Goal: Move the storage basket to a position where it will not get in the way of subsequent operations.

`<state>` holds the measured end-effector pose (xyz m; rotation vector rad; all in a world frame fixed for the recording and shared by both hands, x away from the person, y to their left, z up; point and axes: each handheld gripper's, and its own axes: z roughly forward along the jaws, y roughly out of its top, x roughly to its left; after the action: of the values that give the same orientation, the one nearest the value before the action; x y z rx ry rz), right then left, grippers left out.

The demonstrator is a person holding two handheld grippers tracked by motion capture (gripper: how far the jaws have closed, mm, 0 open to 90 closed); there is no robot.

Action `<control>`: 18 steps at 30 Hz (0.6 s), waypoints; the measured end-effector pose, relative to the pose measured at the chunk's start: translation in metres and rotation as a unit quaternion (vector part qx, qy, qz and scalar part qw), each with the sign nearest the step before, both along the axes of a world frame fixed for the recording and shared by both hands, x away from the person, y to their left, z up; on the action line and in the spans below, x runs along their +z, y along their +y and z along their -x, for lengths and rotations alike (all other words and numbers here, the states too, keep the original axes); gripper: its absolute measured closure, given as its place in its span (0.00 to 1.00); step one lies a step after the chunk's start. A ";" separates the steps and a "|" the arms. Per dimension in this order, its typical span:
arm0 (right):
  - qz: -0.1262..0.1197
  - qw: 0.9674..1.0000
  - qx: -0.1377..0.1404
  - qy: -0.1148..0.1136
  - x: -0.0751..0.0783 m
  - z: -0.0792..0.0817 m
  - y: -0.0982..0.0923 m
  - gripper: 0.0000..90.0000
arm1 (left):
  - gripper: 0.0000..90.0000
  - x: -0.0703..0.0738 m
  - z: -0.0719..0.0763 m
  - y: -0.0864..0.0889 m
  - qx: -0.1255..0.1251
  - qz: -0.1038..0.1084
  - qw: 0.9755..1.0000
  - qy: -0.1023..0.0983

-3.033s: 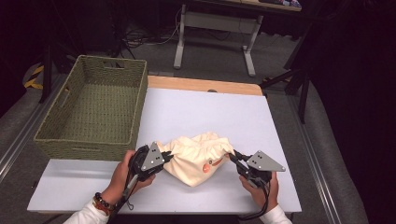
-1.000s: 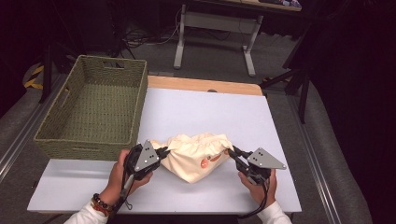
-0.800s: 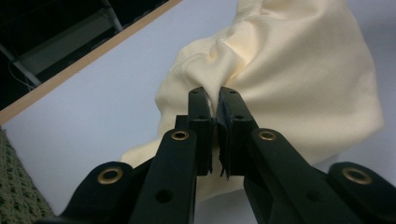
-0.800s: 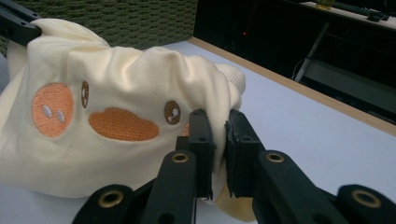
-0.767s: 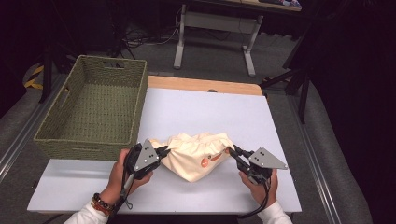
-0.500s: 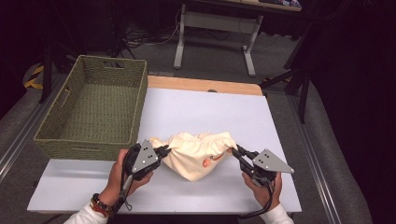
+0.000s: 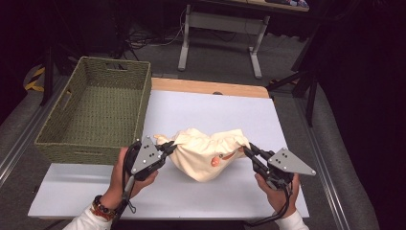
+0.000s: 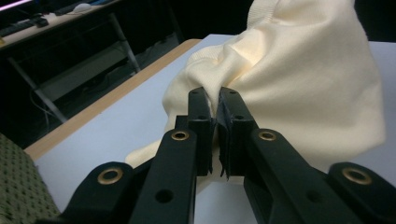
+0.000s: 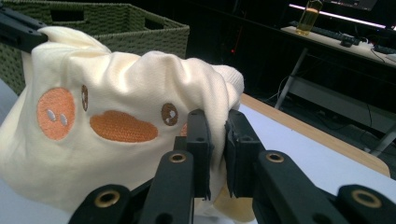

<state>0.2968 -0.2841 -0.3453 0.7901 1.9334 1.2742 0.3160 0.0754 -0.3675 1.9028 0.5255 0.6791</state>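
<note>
Both grippers, left (image 7: 165,149) and right (image 7: 249,152), pinch opposite edges of the cream cloth (image 7: 207,152) above the table (image 7: 201,110); lifting level and evenly should keep it spread.

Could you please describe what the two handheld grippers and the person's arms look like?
Both the left gripper and the right gripper are black, with two jointed jaws, brass-coloured pivots and a grey three-cornered plate dotted with screws. A black cable trails from each. The person wears white sleeves and a dark beaded bracelet on the left wrist.

White table (image 7: 191,115) carries a woven basket (image 7: 95,112) and cream garment (image 7: 208,153)
</note>
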 end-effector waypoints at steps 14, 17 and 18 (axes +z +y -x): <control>0.015 1.000 -0.024 0.003 0.008 -0.069 -0.004 0.91 | 0.93 0.007 -0.054 -0.031 0.051 -0.012 0.998 0.020; 0.030 0.999 -0.033 0.016 0.002 -0.094 -0.004 0.91 | 0.93 -0.005 -0.079 -0.044 0.078 -0.009 0.996 0.046; 0.028 0.999 -0.034 0.023 0.000 -0.100 -0.005 0.91 | 0.93 -0.009 -0.085 -0.046 0.085 -0.010 0.995 0.046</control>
<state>0.3969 -0.2889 -0.3457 0.8569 1.9531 1.1661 0.4010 0.0291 -0.3762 1.9284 0.7487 0.7116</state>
